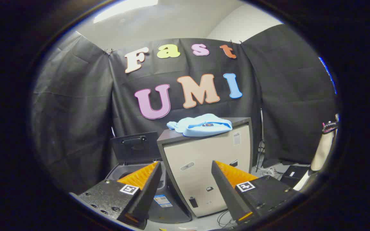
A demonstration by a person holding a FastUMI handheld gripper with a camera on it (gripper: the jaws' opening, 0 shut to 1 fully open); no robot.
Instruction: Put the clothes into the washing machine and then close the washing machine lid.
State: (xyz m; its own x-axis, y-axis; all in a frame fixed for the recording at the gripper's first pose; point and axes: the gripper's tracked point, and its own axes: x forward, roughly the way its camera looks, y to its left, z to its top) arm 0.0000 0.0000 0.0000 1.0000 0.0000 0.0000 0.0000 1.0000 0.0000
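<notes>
Black cloth walls close off the booth; a pale cabinet [209, 166] stands against them with the light blue clothes [201, 125] heaped on its dark top, and beside it sits the washing machine [133, 173], lid [135, 148] propped up. The gripper [185, 179] hangs well short of the clothes, fingers apart and empty. Risk: a shallow pinch on loose fabric could drop part of the bundle beside the drum, or a trailing sleeve could catch under the lid.

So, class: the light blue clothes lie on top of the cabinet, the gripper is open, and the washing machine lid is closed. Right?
Not quite. In the gripper view the washing machine lid stands open, raised beside the cabinet. The light blue clothes do lie on top, and the gripper is open, holding nothing.
</notes>
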